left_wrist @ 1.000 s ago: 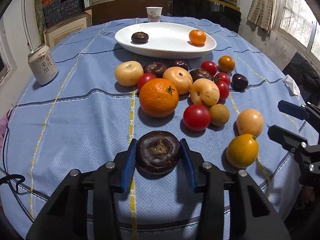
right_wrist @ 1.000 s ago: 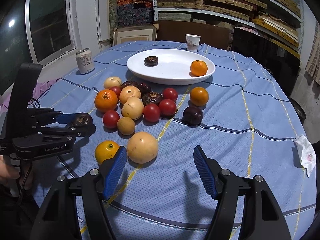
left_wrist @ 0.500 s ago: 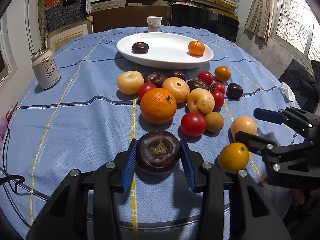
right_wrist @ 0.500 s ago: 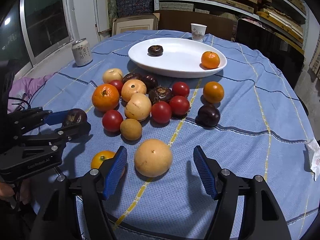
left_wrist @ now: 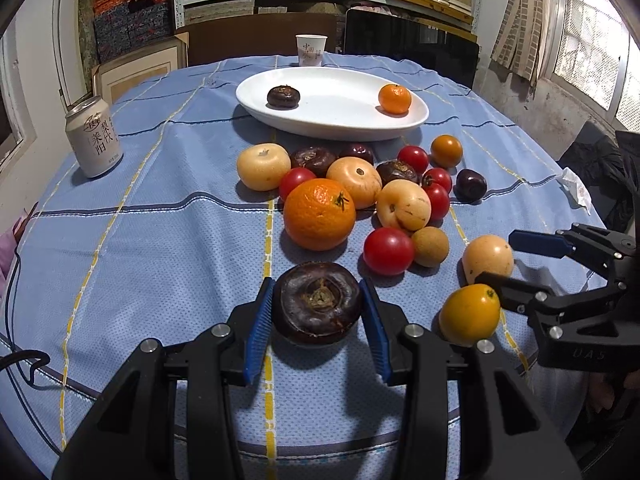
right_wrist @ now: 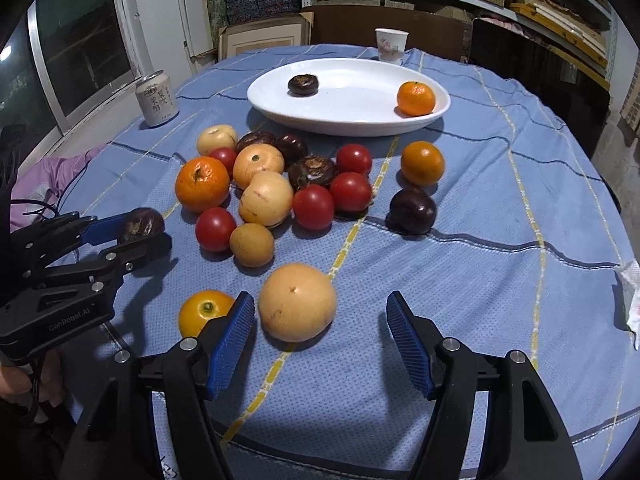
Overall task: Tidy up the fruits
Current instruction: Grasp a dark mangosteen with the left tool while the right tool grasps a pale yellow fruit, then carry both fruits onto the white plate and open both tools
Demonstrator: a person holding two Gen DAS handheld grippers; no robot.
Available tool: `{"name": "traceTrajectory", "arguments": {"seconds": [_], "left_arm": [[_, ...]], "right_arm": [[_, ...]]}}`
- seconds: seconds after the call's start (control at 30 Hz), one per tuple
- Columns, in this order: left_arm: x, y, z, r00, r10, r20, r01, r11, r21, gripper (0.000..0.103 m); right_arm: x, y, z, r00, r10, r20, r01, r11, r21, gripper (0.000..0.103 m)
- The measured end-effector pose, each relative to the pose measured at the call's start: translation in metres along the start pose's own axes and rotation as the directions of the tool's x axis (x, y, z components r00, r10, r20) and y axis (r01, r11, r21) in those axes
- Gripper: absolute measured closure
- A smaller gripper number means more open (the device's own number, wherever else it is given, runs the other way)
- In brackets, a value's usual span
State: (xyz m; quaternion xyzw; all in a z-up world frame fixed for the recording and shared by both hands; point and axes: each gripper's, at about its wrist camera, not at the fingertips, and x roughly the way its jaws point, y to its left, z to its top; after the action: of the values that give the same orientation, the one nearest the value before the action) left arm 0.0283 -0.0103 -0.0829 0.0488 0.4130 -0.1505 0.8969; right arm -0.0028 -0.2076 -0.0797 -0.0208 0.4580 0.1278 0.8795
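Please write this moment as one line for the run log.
left gripper: shut on dark water chestnut | right gripper: open, around pale round fruit | white plate: one chestnut, one tangerine

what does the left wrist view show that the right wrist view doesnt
Only the left wrist view shows the top of the dark brown fruit clamped in the left claw, and the brick wall with window at right. Only the right wrist view shows the open right claw from behind, framing the tan fruit, plus the pink cloth. Both show the white plate, the can and the paper cup.
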Motion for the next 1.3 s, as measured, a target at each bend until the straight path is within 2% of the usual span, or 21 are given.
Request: {"name": "traceTrajectory", "arguments": {"seconds": [0.03, 0.13, 0.2, 0.27, 0.33, 0.63, 0.9, 1.1, 1.3], "left_arm": [[0.0, 0.0, 0.0, 1.0, 0.0, 0.001, 0.0, 1.0, 0.0, 0.062], [0.0, 0.0, 0.0, 1.0, 0.0, 0.0, 0.0, 1.0, 0.0, 0.062], [0.0, 0.001, 0.0, 1.0, 0.0, 0.0, 0.0, 1.0, -0.001, 0.062], [0.0, 0.001, 0.0, 1.0, -0.001, -0.001, 0.001, 1.0, -0.001, 0.062], [0.0, 0.001, 0.0, 1.0, -0.002, 0.0, 0.002, 1.0, -0.003, 0.062], [-0.001, 0.002, -0.001, 1.0, -0.007, 0.006, 0.007, 1.0, -0.011, 0.062], [-0.01, 0.008, 0.001, 0.999, -0.046, 0.002, 0.046, 0.999, -0.028, 0.061], [-0.027, 0.014, 0.036, 0.997, -0.072, 0.039, 0.073, 0.997, -0.035, 0.061], [-0.011, 0.007, 0.104, 0.995, -0.085, 0.061, 0.085, 0.996, -0.011, 0.061]], "right_arm": [[0.001, 0.002, 0.0, 1.0, 0.011, -0.003, -0.011, 1.0, -0.007, 0.034], [0.003, 0.008, 0.002, 0.999, -0.036, 0.01, 0.037, 0.999, -0.028, 0.035], [0.007, 0.008, 0.003, 0.999, -0.037, -0.003, 0.037, 0.999, -0.024, 0.037], [0.011, 0.007, 0.003, 0.999, -0.03, -0.022, 0.029, 0.999, -0.02, 0.055], [0.01, 0.009, 0.002, 0.999, -0.038, -0.013, 0.037, 0.999, -0.026, 0.062], [0.003, 0.004, -0.005, 0.998, -0.052, 0.017, 0.052, 0.999, -0.008, 0.062], [-0.023, -0.012, -0.003, 0.996, -0.062, 0.067, 0.061, 0.998, 0.015, 0.062], [-0.04, -0.031, 0.024, 0.986, -0.096, 0.133, 0.094, 0.995, 0.017, 0.062], [-0.046, -0.053, 0.085, 0.969, -0.129, 0.212, 0.13, 0.992, 0.011, 0.062]]}}
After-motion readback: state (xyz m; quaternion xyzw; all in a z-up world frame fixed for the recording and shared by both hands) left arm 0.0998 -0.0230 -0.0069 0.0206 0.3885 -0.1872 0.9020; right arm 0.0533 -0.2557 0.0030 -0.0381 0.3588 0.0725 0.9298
